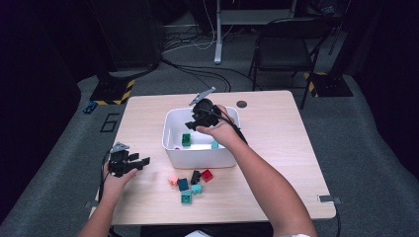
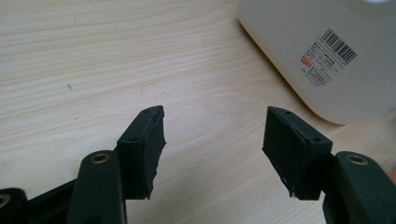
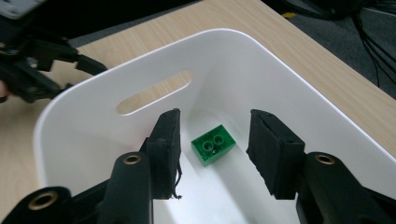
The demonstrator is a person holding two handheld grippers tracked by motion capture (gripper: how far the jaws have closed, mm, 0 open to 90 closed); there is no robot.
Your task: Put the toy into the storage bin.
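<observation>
Right tool (image 3: 212, 135) hung spread over the white bin (image 1: 170, 148) with the green brick (image 3: 213, 144) lying loose below, apparently dropped; left tool (image 2: 212, 140) sat spread, empty, on the counter (image 1: 276, 148).

The right gripper (image 3: 212, 151) hangs over the white bin (image 3: 289, 88), its two black jaws standing apart with nothing pressed between the pads, and the green brick (image 3: 213, 144) lies below them on the bin's floor, studs up and free of both pads. The bin has rounded corners and a slot handle cut into its far wall, and it sits on a light wooden table (image 3: 327, 74). At the upper left, beyond the bin's rim, the left gripper (image 3: 32, 60) shows as a dark shape above the tabletop.
</observation>
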